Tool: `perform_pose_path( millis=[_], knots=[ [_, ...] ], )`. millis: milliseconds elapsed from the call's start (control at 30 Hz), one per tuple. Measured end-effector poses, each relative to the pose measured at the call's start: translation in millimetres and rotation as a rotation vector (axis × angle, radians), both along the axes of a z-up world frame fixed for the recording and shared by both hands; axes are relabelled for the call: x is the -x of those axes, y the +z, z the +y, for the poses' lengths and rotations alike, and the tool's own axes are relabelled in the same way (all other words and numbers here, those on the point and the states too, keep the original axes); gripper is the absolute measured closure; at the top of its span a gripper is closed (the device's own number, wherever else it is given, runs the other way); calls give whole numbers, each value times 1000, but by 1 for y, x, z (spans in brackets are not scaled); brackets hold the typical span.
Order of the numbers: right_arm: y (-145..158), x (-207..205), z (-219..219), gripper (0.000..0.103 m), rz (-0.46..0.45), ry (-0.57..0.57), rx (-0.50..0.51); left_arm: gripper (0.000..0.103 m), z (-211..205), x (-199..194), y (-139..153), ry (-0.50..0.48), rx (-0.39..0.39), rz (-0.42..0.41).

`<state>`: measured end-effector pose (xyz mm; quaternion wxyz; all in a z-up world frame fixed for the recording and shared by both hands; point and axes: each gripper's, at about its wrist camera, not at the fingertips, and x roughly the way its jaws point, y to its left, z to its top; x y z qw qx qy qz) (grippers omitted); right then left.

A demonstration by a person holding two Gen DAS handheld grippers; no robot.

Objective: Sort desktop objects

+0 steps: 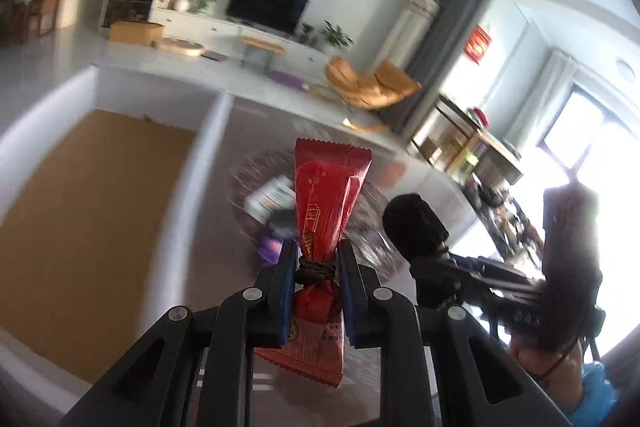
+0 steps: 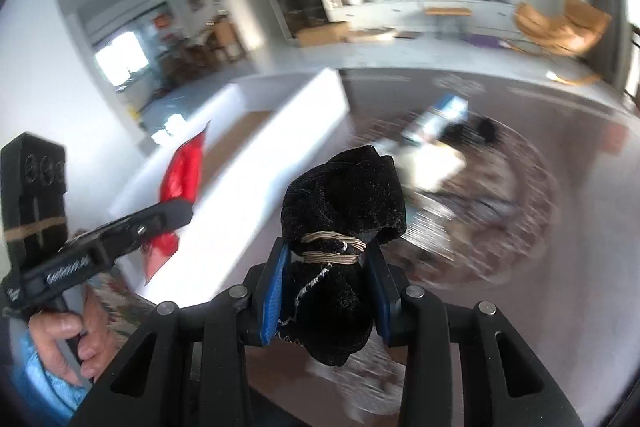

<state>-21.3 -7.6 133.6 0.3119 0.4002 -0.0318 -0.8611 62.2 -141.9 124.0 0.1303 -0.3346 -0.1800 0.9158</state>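
The left gripper [image 1: 316, 267] is closed tight on a red snack packet [image 1: 326, 203], its 2 blue-padded fingers [image 1: 286, 291] pinching the packet at its waist, where a dark cord is tied round it; the packet stands up past the fingertips, its crimped top edge highest. The right gripper [image 2: 328, 267] is likewise clamped on a rolled black cloth bundle [image 2: 344, 195] bound with tan string, the roll bulging above and below the pads. Both loads are held in the air above the table, the right gripper just to the right of the left one. In the right wrist view a hand [image 2: 68, 343] in a blue sleeve grips the left tool's handle. To the left sits a white-walled box [image 1: 208, 147] with a brown floor, its wall passing close beside the red packet. Beyond the grippers a patterned round mat [image 2: 500, 211] lies on the grey-brown tabletop [image 2: 580, 267], carrying a blurred heap of small objects [image 2: 436, 131], among them a white and blue carton. Behind is a living room with a television [image 1: 266, 7], potted plants and an orange lounge chair [image 1: 372, 83].
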Motion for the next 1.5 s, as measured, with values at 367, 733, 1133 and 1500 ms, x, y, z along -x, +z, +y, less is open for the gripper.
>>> perform_pose_path(
  millis=[367, 733, 1133, 1500],
  knots=[
    [19, 21, -190, 65, 0, 267, 27, 83, -150, 23, -27, 257, 136, -171],
    [-56, 26, -270, 0, -101, 320, -193, 32, -186, 40, -100, 384, 271, -467],
    [-17, -6, -112, 0, 221, 147, -192, 25, -113, 5, -42, 338, 182, -187],
    [-143, 15, 100, 0, 28, -248, -426, 6, 111, 20, -67, -147, 163, -200]
  ],
)
